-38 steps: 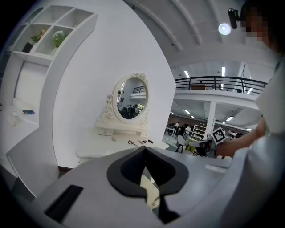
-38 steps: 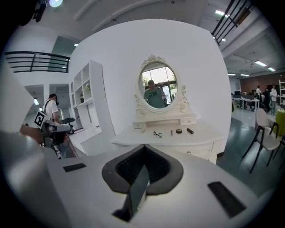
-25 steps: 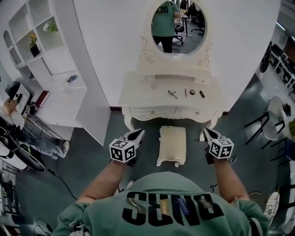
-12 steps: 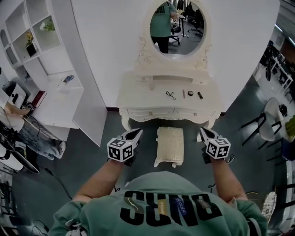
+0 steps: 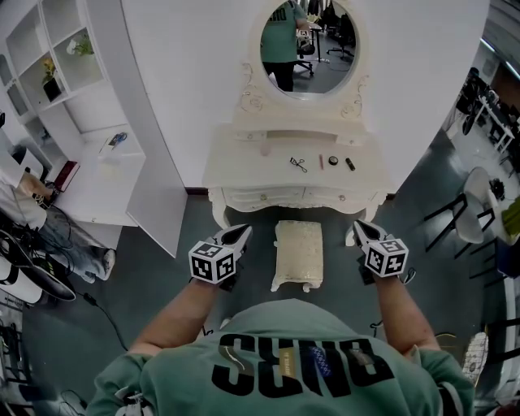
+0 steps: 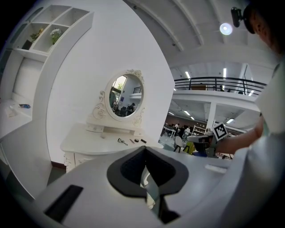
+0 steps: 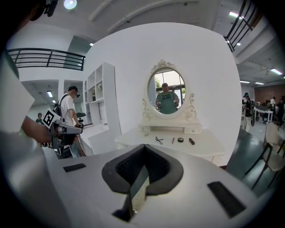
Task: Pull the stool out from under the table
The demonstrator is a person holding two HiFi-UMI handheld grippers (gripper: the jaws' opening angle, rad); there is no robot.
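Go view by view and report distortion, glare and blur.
Head view: evenly lit and sharp, stool and table read clearly, wall edges splay towards the borders. Left gripper view: strong fisheye, dark corners, a ceiling lamp flares at top right. Right gripper view: same fisheye and dark corners, a second lamp flares at top left, mirror crisp.

Table (image 5: 244, 158): white, mirror (image 5: 307, 45) at its 12 o'clock edge.
On table: clamp tool (image 5: 299, 164), stick (image 5: 321, 162), round jar (image 5: 333, 161), dark tube (image 5: 350, 163), in a row running toward 3 o'clock.
Floor (image 5: 203, 223): dark; stool (image 5: 298, 254) stands at table's 6 o'clock.
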